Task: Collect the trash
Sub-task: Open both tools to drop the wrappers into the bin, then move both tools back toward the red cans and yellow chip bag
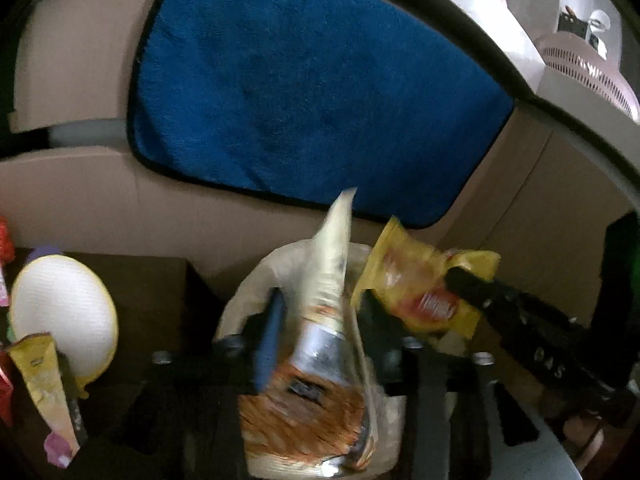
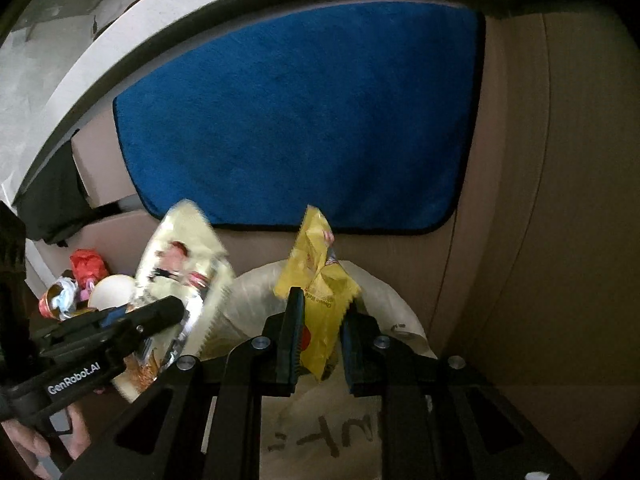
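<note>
Both grippers are positioned over a pale translucent plastic bag (image 2: 384, 300) at the bottom centre of each view, its mouth open beneath them; this appears to be the collection bag.

The left gripper (image 1: 316, 344) has its jaws standing apart. A cream and orange foil-lined snack wrapper (image 1: 328, 320) lies between them, blurred; the wrapper appears loose, not pressed by the pads, and is judged to be in the course of release into the bag.

The right gripper (image 2: 318, 344) has its jaws partly parted around a crumpled yellow snack packet (image 2: 316, 300). The left pad lies against the packet; a narrow gap shows at the right pad, so the grip looks slack or just given up.

Outstanding items: at the lower left of the left wrist view, a white round paper cup with a yellow rim (image 1: 64, 312), a second yellowish wrapper (image 1: 44, 384) and red and pink scraps (image 1: 6, 240) lie on a dark surface. The right wrist view shows the same cluster at mid left.

A blue plush towel (image 2: 296, 120) lies spread on the beige counter (image 2: 560, 240) behind, well apart from the bag.

Assessment: two pieces are at the bag now; several remain to be gathered. The task is judged partly complete.
</note>
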`<action>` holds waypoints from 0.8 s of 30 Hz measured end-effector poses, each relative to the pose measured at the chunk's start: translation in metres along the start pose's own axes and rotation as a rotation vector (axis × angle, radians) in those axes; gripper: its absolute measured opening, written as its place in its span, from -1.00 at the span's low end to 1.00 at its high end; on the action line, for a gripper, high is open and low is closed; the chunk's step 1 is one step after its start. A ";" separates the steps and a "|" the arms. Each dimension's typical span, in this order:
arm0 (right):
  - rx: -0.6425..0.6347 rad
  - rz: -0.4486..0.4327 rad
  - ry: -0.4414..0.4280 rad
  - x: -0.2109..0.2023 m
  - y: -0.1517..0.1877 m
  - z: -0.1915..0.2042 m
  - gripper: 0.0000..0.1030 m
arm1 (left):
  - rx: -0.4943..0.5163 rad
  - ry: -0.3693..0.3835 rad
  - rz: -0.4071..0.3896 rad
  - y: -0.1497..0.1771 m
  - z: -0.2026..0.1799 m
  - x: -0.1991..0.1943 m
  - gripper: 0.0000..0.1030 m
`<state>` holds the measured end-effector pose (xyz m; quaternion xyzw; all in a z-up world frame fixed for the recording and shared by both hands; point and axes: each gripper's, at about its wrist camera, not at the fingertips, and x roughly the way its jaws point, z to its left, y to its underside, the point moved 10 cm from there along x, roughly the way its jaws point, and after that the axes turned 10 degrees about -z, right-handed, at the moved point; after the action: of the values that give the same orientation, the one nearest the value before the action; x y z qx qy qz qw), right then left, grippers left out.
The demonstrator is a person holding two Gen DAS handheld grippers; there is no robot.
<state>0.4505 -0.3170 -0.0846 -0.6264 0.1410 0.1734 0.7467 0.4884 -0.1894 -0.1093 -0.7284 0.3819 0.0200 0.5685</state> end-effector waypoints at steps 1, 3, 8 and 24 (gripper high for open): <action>0.020 -0.005 -0.042 0.001 0.001 0.002 -0.28 | -0.022 0.016 0.006 -0.002 0.002 0.001 -0.04; 0.070 -0.014 -0.087 0.001 0.001 0.003 0.04 | -0.077 0.034 0.024 -0.009 0.009 0.000 -0.01; 0.070 -0.017 -0.042 -0.007 0.000 0.003 0.06 | -0.122 0.031 -0.044 -0.036 0.025 -0.026 -0.01; -0.070 -0.115 -0.051 -0.045 -0.021 0.098 0.06 | -0.109 -0.271 -0.154 -0.041 0.179 -0.181 -0.01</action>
<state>0.4186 -0.2276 -0.0302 -0.6546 0.0797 0.1511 0.7364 0.4565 0.0613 -0.0553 -0.7759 0.2430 0.0952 0.5743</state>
